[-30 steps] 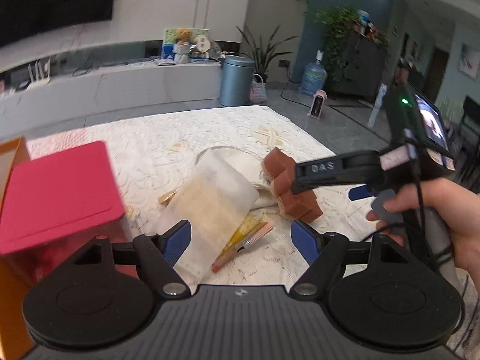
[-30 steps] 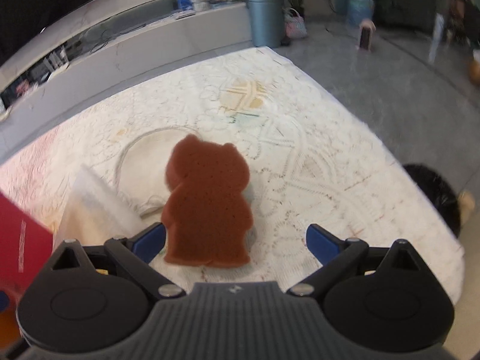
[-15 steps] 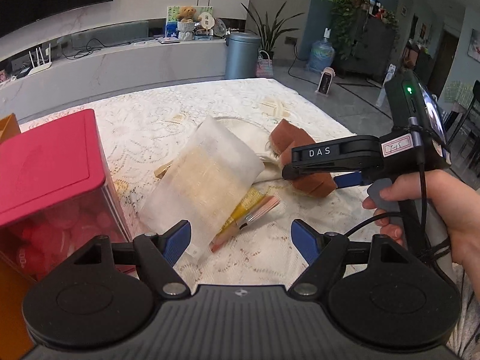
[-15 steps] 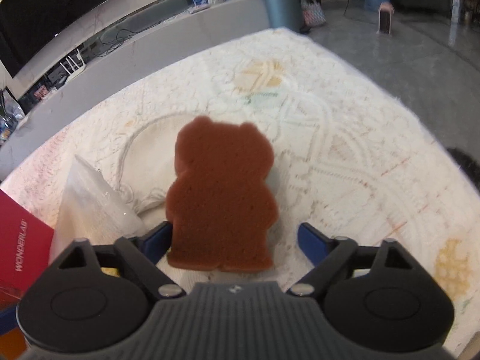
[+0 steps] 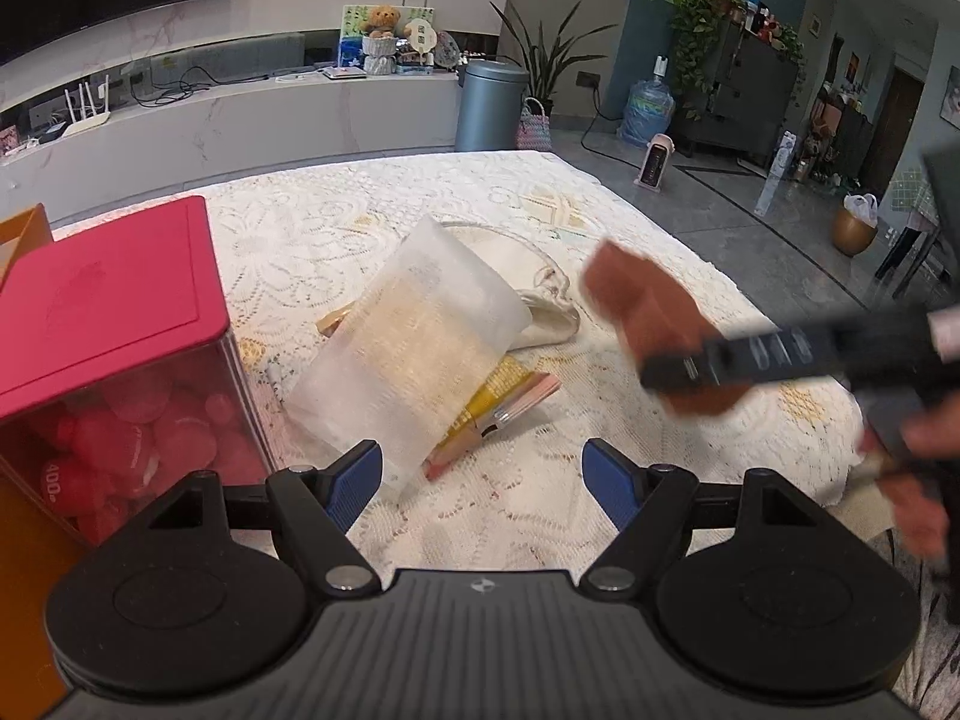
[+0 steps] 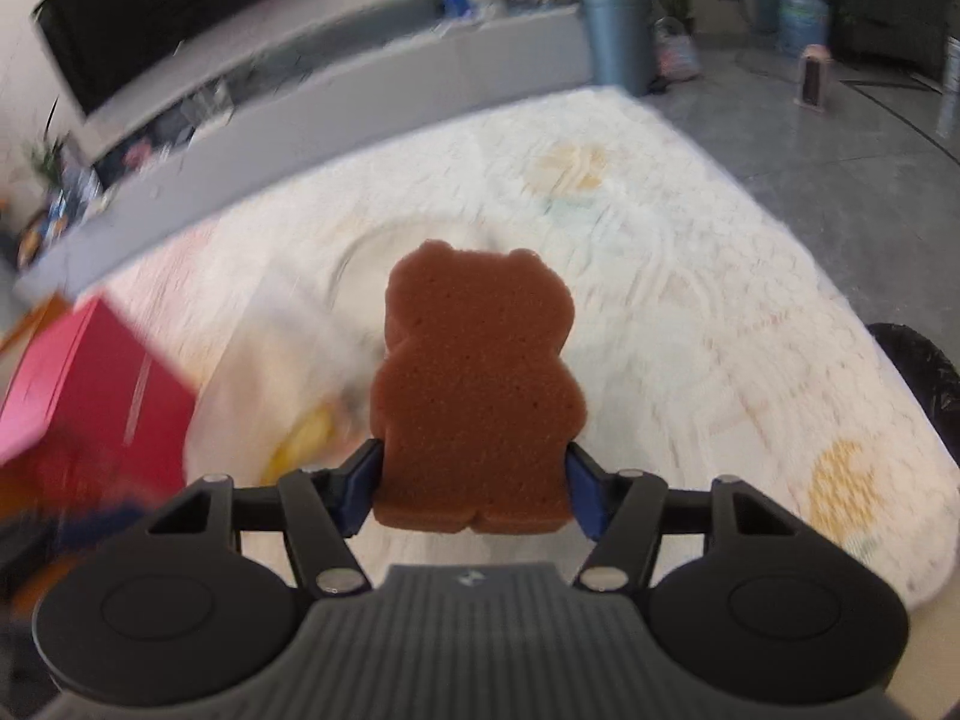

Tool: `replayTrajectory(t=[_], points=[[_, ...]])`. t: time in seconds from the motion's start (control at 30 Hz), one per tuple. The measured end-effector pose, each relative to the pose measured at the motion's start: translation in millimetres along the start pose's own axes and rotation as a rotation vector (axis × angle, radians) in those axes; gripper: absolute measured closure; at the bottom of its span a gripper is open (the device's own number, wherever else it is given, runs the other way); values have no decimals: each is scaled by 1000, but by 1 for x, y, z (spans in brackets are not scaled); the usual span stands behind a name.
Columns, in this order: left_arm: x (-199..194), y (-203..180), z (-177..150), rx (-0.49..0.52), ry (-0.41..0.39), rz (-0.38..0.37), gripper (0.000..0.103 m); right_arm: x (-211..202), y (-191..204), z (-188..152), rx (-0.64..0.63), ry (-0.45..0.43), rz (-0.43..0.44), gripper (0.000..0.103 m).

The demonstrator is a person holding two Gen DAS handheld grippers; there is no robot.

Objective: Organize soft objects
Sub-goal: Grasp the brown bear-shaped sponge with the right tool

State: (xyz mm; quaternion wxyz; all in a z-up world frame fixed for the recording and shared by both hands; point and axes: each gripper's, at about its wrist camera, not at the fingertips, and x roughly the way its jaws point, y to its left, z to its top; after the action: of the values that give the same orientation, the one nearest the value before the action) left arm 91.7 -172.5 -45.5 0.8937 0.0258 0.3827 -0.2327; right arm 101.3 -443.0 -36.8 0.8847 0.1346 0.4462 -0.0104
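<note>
The right gripper (image 6: 474, 489) pinches the brown bear-shaped sponge (image 6: 477, 390): its jaws have just been closing, and the blue pads (image 6: 360, 489) now press on the two lower flanks of the bear, which stands upright between them with its head pointing away from the jaws. Judged from its pitted foam face, the sponge is light, soft and springy; it will yield under the pads rather than slip, so a hold low on the broad body, as here, seems sounder than one on the narrow ears or feet. Beyond the jaws lies the lace-covered worktop (image 6: 690, 312), blurred in this view. The left gripper (image 5: 483, 477) has its jaws spread with nothing between them; just ahead of the left pad stands a translucent pouch (image 5: 414, 348) with pencils (image 5: 480, 429) jutting from beneath it, and a cream drawstring bag (image 5: 546, 318) behind. To the left of these jaws stands a red-lidded clear box (image 5: 102, 300) holding red rounded items. To their right, the sponge is seen carried above the worktop, clear of the cloth.
</note>
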Motion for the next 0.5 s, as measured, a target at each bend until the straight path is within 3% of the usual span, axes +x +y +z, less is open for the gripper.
replayTrajectory(t=[0.2, 0.33, 0.4, 0.5], points=[[-5, 5, -1, -20, -4, -25, 14, 10, 20, -30, -158, 115, -133, 40], [-1, 9, -2, -44, 8, -16, 14, 23, 22, -32, -149, 163, -115, 35], [-1, 11, -1, -54, 14, -18, 14, 28, 22, -31, -131, 161, -106, 26], [-1, 12, 0, -68, 12, -19, 14, 33, 23, -31, -128, 158, -126, 23]])
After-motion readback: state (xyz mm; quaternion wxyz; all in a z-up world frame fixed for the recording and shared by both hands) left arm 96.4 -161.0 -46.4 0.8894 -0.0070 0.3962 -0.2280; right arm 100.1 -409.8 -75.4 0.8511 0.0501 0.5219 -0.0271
